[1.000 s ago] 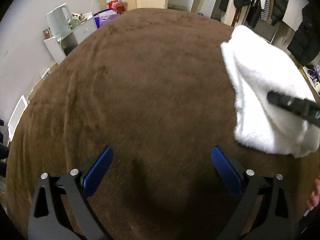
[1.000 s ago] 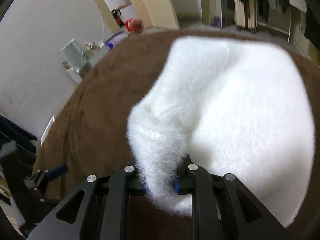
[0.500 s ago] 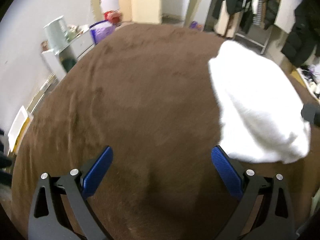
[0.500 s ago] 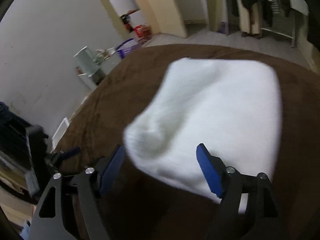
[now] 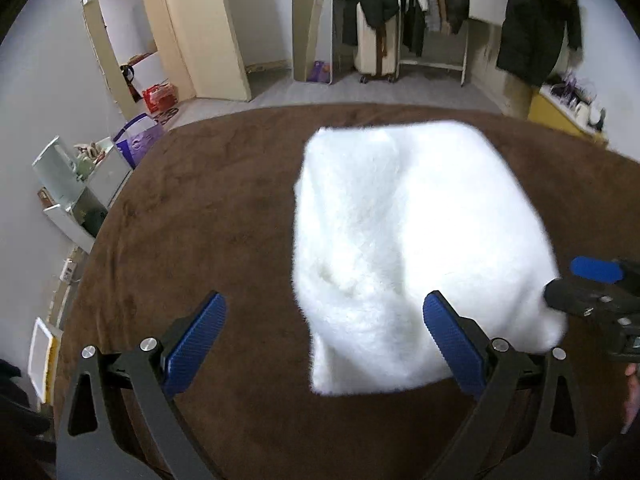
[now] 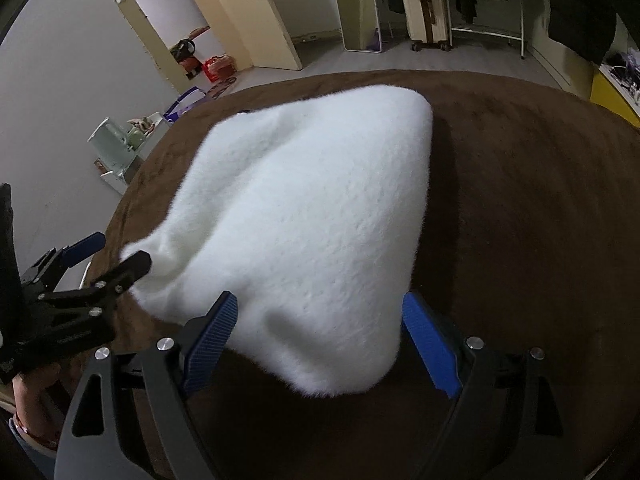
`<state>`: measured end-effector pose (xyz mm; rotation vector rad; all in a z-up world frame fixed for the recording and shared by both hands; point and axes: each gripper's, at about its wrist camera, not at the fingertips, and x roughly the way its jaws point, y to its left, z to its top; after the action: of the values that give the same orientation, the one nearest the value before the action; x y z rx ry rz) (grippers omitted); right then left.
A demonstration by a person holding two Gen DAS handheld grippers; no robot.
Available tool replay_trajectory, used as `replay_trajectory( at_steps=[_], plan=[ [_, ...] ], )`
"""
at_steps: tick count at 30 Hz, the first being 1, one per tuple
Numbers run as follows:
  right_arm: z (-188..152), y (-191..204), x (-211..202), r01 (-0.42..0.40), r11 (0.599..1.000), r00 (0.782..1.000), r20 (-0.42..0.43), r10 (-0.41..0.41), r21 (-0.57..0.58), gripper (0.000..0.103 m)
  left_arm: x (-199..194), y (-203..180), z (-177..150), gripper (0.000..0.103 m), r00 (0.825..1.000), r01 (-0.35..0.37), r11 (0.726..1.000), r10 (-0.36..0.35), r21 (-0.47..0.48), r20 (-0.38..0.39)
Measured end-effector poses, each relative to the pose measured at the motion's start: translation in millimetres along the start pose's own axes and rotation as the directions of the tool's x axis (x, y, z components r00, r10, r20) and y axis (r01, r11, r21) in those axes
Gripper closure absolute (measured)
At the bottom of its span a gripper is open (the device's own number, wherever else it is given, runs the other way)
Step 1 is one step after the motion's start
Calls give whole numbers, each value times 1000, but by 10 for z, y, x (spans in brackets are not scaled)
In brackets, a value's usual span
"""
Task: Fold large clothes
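A fluffy white garment (image 5: 412, 248) lies folded in a compact rectangle on the brown blanket (image 5: 208, 208); it also shows in the right wrist view (image 6: 304, 224). My left gripper (image 5: 324, 340) is open and empty, just in front of the garment's near left corner. My right gripper (image 6: 320, 344) is open and empty, its jaws standing on either side of the garment's near edge, above it. The right gripper also shows at the right edge of the left wrist view (image 5: 596, 288), and the left gripper at the left edge of the right wrist view (image 6: 80, 264).
The brown blanket (image 6: 520, 208) covers the whole work surface. A white shelf unit with a kettle (image 5: 64, 184) stands to the left. A suitcase and hanging coats (image 5: 384, 40) stand at the back, a yellow cabinet (image 5: 560, 112) at the right.
My right gripper has opened and let go of the white garment, which now lies flat. Both grippers have pulled back and turned toward the garment, so more of the room shows.
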<state>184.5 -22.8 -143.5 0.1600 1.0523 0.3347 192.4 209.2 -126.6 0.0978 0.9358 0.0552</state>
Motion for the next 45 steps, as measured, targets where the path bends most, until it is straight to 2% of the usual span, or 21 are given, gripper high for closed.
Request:
replay_trajectory(
  at_steps=[2, 7, 11, 18, 20, 25, 33, 39, 43, 45],
  plan=[
    [9, -9, 88, 10, 1000, 1000, -4, -10, 3, 19, 98, 36, -40, 6, 1000, -19, 1000, 18, -12, -17],
    [-10, 36, 171, 7, 1000, 1000, -7, -7, -12, 19, 261, 232, -197, 6, 998, -4, 998, 0, -66, -58],
    [-42, 34, 171, 19, 999, 1000, 0, -19, -30, 19, 255, 301, -260, 6, 999, -8, 995, 3, -95, -51],
    [-144, -31, 306, 28, 999, 999, -43, -29, -33, 20, 353, 361, -479, 6, 997, 4, 989, -16, -148, -77],
    [-172, -11, 388, 49, 997, 997, -61, -53, -62, 20, 406, 381, -554, 6, 996, 16, 984, -31, -180, -80],
    [-202, -82, 479, 36, 998, 996, -75, -41, -60, 20, 573, 465, -702, 5, 991, 68, 962, -96, -264, -95],
    [-179, -120, 471, 20, 997, 996, -89, -26, -71, 20, 584, 475, -680, 5, 990, 71, 964, -100, -258, -101],
    [-178, -123, 413, 10, 999, 997, -70, -13, -49, 20, 527, 523, -631, 6, 984, 89, 947, -132, -309, -123],
    [-132, -151, 234, -24, 999, 998, -51, 22, -30, 20, 403, 593, -502, 7, 975, 144, 925, -193, -350, -109],
    [-70, -195, 147, -46, 999, 998, -42, 46, -20, 19, 324, 651, -418, 7, 965, 209, 904, -253, -373, -72]
  ],
)
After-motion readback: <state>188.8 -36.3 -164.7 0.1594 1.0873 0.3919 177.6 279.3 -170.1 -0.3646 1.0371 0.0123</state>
